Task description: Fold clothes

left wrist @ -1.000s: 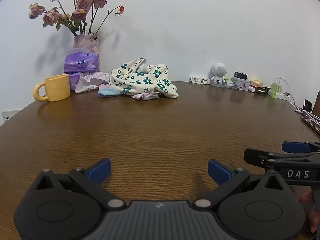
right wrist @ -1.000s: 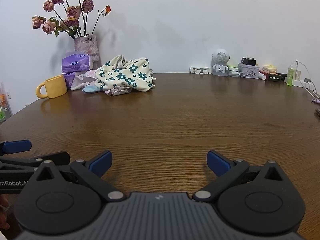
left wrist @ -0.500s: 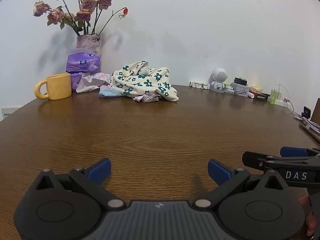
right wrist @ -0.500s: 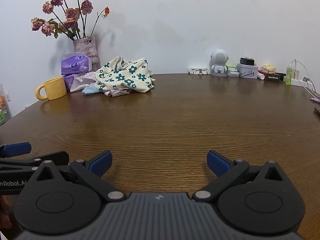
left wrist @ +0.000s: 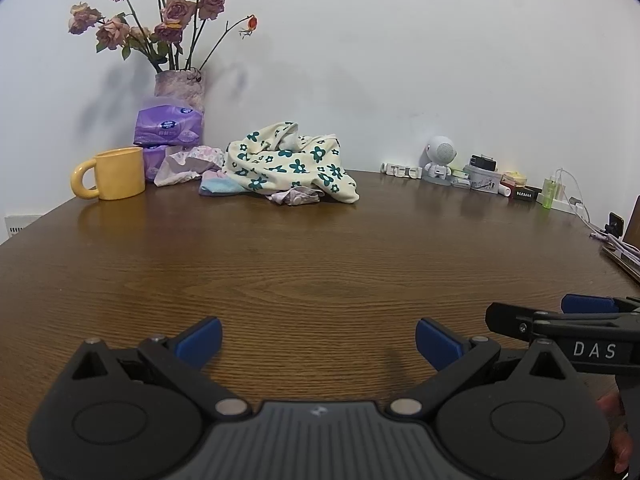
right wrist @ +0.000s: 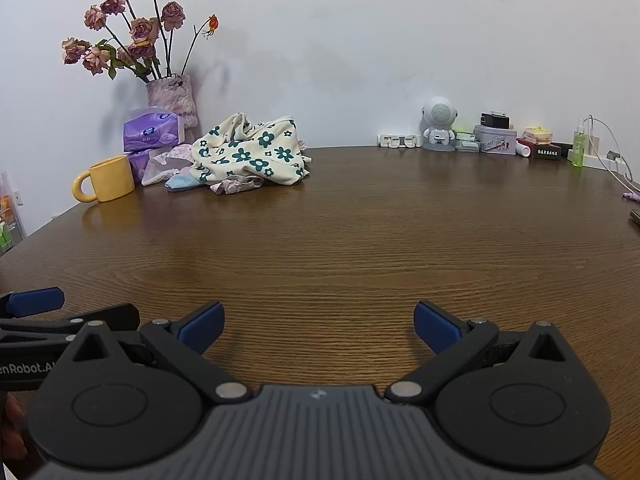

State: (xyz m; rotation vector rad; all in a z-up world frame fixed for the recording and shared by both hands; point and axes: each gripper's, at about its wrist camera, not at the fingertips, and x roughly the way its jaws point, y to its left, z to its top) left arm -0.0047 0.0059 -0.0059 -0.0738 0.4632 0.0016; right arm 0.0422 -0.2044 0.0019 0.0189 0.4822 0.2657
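Observation:
A crumpled cream garment with teal flowers (left wrist: 290,166) (right wrist: 252,154) lies in a heap at the far side of the brown wooden table (left wrist: 320,264) (right wrist: 340,248), on top of smaller pink and light-blue clothes (left wrist: 218,186). My left gripper (left wrist: 318,342) is open near the table's front edge, far from the heap, nothing between its blue pads. My right gripper (right wrist: 316,326) is open too, just as far from the clothes. Each gripper shows at the edge of the other's view: the right one (left wrist: 560,320), the left one (right wrist: 48,312).
A yellow mug (left wrist: 114,178) stands left of the clothes. Behind it are purple tissue packs (left wrist: 168,128) and a vase of dried roses (left wrist: 178,84). A small white robot figure (right wrist: 438,128), tins, a green bottle and cables line the back right by the wall.
Both grippers have tilted or dropped slightly, so the clothes and wall items sit lower in view. Both stay open and empty; the clothes have not moved.

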